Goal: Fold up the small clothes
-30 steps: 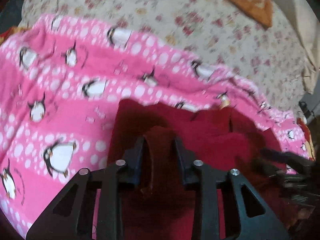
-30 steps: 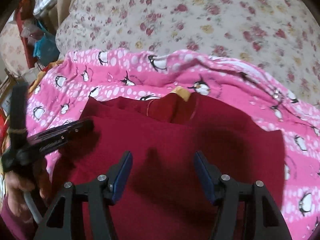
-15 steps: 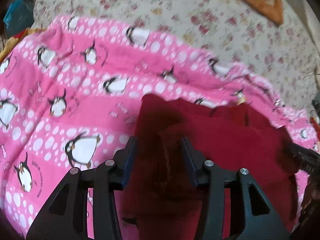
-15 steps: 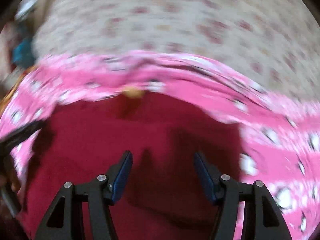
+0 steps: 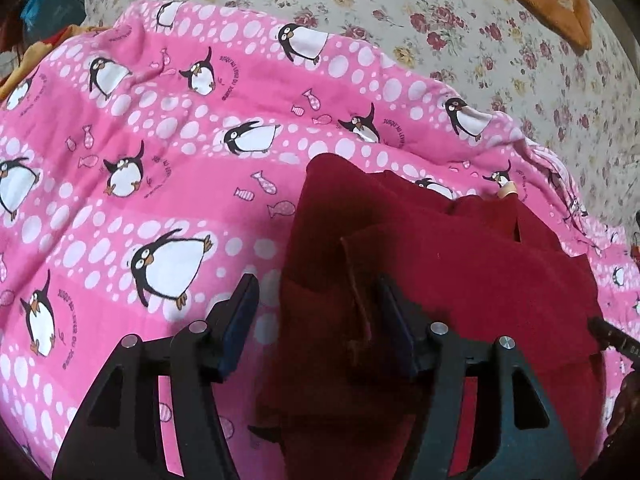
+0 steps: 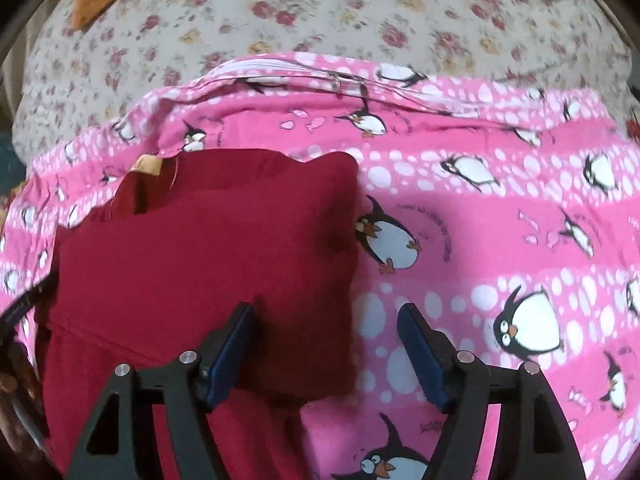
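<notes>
The left tool [image 5: 316, 320] had spread, releasing the red garment [image 5: 460, 272]'s fold at 6 o'clock; the right tool [image 6: 326, 344] hung spread, so that fold looked finished.

Both wrist views close, angled down, sharing red garment [image 5: 460, 264]

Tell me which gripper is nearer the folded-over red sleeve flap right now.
Left. The left gripper is open with the sleeve flap between its fingers. The right gripper is open over the red garment's opposite edge, by the pink penguin blanket.
</notes>
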`<action>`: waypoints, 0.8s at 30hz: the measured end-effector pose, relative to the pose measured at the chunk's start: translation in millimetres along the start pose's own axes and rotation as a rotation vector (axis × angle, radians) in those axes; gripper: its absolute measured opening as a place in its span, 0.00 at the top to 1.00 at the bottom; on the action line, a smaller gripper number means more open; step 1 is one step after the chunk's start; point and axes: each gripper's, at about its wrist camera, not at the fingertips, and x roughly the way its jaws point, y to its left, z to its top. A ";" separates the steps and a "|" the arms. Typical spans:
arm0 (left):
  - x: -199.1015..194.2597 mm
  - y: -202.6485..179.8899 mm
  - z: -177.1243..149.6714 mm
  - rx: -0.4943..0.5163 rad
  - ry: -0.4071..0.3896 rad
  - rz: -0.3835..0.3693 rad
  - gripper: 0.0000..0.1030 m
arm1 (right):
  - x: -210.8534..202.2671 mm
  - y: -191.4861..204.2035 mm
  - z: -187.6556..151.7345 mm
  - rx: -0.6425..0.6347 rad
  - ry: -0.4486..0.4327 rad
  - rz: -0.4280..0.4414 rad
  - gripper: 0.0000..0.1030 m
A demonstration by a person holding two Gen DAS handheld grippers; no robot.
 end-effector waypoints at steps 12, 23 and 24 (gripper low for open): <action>-17.7 -7.1 -8.6 0.046 -0.025 0.024 0.40 | -25.8 27.5 -12.3 -0.072 -0.032 -0.004 0.30; -63.9 -22.8 -44.0 0.121 -0.056 0.052 0.40 | -53.2 3.0 -55.7 -0.060 0.026 0.026 0.29; -67.6 -22.9 -48.5 0.123 -0.057 0.053 0.40 | -56.3 1.5 -61.0 -0.066 0.031 0.034 0.29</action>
